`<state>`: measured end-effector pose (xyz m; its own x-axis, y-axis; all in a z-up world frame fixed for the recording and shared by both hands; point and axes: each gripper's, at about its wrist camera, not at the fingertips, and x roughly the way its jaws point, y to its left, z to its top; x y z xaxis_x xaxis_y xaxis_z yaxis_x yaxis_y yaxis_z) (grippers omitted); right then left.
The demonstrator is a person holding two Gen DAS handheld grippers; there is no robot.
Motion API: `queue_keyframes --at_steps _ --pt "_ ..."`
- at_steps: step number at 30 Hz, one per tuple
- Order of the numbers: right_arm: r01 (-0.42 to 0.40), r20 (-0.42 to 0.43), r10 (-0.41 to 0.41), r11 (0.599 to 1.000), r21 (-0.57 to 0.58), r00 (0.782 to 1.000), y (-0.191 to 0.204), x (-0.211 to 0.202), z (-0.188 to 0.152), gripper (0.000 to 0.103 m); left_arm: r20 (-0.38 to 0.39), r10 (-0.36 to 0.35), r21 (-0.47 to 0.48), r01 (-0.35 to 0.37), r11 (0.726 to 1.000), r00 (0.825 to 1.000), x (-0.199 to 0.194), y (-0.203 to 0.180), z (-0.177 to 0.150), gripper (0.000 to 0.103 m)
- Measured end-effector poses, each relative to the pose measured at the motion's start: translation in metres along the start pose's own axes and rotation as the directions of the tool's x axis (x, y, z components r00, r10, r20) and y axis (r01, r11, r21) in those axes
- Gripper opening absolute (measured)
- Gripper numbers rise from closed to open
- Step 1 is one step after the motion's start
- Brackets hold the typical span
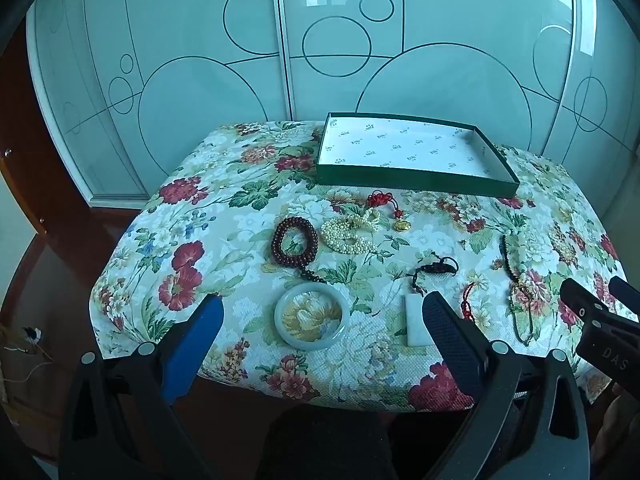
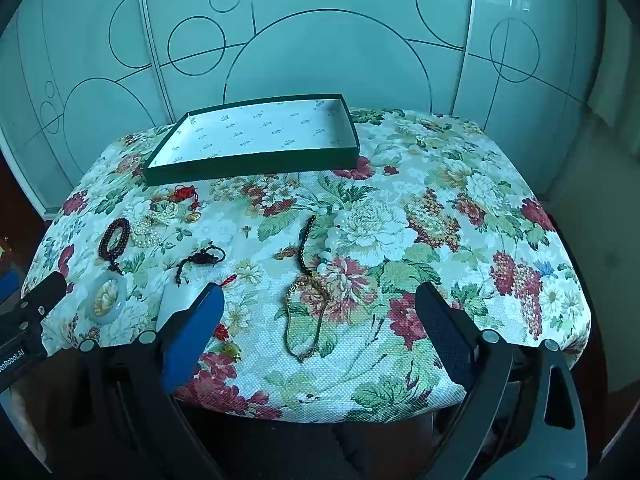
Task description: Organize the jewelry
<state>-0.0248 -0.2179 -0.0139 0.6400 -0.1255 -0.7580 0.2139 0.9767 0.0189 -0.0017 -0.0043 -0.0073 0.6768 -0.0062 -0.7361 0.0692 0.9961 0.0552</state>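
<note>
Pale teal sliding panels [image 1: 200, 40] etched with thin circle outlines form the back wall, and a surface under a floral cloth [image 2: 440, 208] stands in front of them. At the far edge of the surface lies a shallow green box [image 1: 416, 178] with a white printed lining and nothing inside. The left tongs [image 1: 322, 330] hang above the near edge, tilted downward, jaws spread fully wide and gripping nothing; a pale jade bangle [image 1: 311, 344] lies on the cloth in the gap between the fingers, untouched, and a white rectangular pendant [image 1: 416, 322] lies just beside the right finger, partly hidden by it. Beyond the bangle lie a dark red bead bracelet [image 1: 293, 238], a heap of cream pearl strands [image 1: 350, 234] and a red knotted cord with a gold charm [image 1: 386, 206], close together. A dark cord knot [image 1: 434, 268] rests right of centre. The right tongs [image 2: 318, 320] hover over the near edge further right, also angled down, jaws equally wide and empty; a thin gold-toned chain [image 2: 304, 320] lies on the cloth between the fingers, joined at its far end to a strand of dark and white beads [image 2: 326, 240]. Dark wooden flooring [image 1: 60, 240] shows at the left.
</note>
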Motion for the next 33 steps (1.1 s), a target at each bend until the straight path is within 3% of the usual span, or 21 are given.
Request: queue_keyframes --at_steps 33 --pt "-0.002 0.000 0.002 1.000 -0.001 1.000 0.0049 0.0001 -0.0007 0.096 -0.028 -0.009 -0.005 0.009 1.000 1.000 0.0037 -0.0037 0.0030 0.099"
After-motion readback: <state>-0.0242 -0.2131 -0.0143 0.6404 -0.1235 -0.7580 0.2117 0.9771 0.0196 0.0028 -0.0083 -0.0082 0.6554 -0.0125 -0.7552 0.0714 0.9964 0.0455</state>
